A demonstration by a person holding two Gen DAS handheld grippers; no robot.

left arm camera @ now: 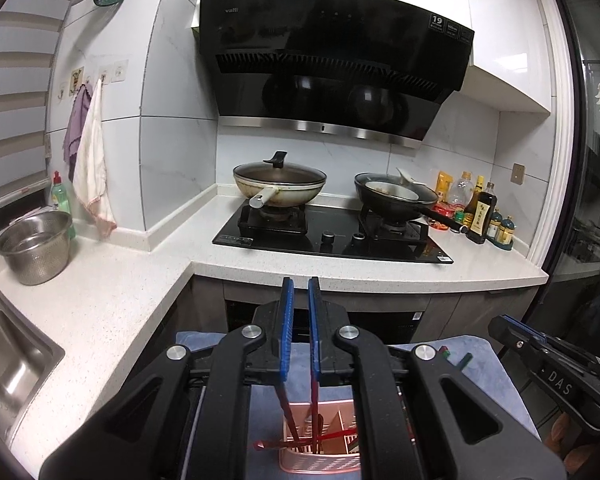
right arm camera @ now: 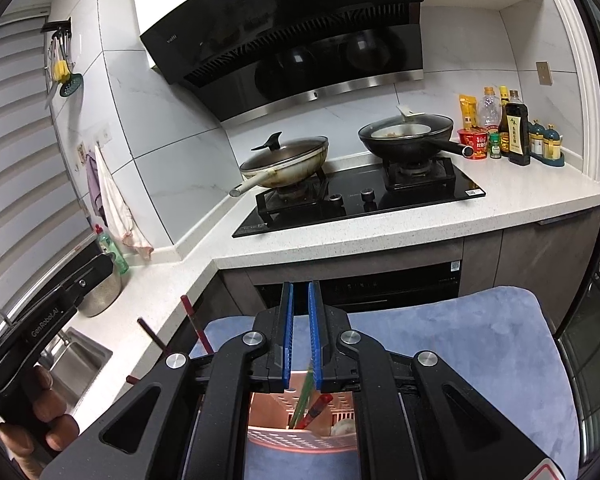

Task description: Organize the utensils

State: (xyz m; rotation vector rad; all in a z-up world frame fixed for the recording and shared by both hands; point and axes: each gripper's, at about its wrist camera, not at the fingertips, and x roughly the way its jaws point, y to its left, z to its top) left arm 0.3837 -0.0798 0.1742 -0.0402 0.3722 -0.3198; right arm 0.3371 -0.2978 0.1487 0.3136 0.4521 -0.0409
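Observation:
A pink slotted utensil holder (left arm camera: 320, 460) stands on a blue mat (left arm camera: 476, 376) below both grippers; it also shows in the right wrist view (right arm camera: 300, 432). My left gripper (left arm camera: 301, 288) is nearly shut, and dark red chopsticks (left arm camera: 290, 416) run from its blue pads down into the holder. My right gripper (right arm camera: 300, 292) is nearly shut too, with a green chopstick (right arm camera: 302, 400) running from its pads into the holder beside a red-handled utensil (right arm camera: 316, 410). Red chopstick ends (right arm camera: 196, 324) stick up near the left gripper body (right arm camera: 52, 316).
An L-shaped white counter (left arm camera: 112, 308) carries a black hob (left arm camera: 332, 236) with a lidded wok (left arm camera: 280, 184) and a black pan (left arm camera: 396, 196). Sauce bottles (left arm camera: 480, 212) stand at the right. A steel colander (left arm camera: 36, 248) and sink (left arm camera: 8, 364) are at the left.

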